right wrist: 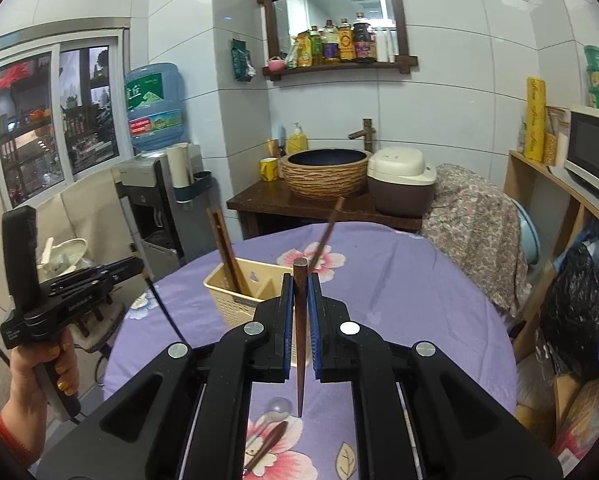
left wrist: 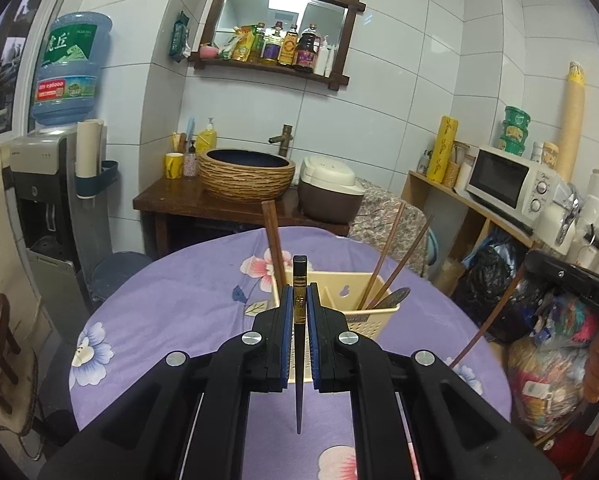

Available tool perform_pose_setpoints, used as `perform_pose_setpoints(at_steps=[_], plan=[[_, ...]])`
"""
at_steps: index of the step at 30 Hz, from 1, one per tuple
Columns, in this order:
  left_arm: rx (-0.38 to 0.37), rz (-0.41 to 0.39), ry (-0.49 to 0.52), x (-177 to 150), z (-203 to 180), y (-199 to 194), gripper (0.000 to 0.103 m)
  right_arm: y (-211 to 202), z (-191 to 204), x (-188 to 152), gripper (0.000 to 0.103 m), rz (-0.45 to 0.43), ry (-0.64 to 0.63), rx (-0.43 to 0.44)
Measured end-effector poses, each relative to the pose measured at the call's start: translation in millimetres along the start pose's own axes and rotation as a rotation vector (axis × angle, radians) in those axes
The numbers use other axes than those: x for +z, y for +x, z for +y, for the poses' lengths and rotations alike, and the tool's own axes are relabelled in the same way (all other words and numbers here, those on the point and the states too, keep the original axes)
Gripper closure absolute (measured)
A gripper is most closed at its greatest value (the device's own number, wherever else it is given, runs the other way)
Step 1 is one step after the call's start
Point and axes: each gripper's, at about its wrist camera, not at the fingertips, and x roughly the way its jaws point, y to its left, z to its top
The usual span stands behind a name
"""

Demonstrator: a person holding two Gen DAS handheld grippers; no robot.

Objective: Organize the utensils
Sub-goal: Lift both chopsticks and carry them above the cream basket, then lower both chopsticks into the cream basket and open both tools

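black chopstick (left wrist: 299, 300): upright, tip down, above the purple floral tablecloth (left wrist: 171, 300), just in front of the cream utensil caddy (left wrist: 375, 314).
brown chopstick (right wrist: 300, 320): also vertical, near the caddy (right wrist: 227, 300).
step: I judge each stick should go tip-first into a compartment, clear of the chopsticks leaning there.
left gripper (left wrist: 299, 308): pads clamped on the black chopstick.
right gripper (right wrist: 299, 300): pinched tight on the brown chopstick.
leftover: a spoon (right wrist: 265, 446) lies on the cloth.
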Motion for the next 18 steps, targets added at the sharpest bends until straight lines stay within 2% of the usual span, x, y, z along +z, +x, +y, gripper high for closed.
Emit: perform_pose_setpoints(at_steps=[5, 9, 14, 18], plan=[[-0.059, -0.015, -0.017, 36.9, -2.2, -8.5, 0.095, -4.5, 11.7, 39.3, 0.095, -0.023, 0.0, 0.055], [-0.075, -0.053, -0.022, 68.1, -6.6, -11.8, 0.095, -2.7, 20.9, 73.2, 0.095, -0.066, 0.011, 0.069], [-0.066, -0.111, -0.042, 107.3, -9.5, -9.8, 0.095, 6.1, 30.4, 111.5, 0.095, -0.126, 0.015, 0.028], [-0.038, -0.141, -0.06, 121.4, -8.2, 0.9, 0.095, 21.1, 34.1, 126.8, 0.095, -0.155, 0.017, -0.012]])
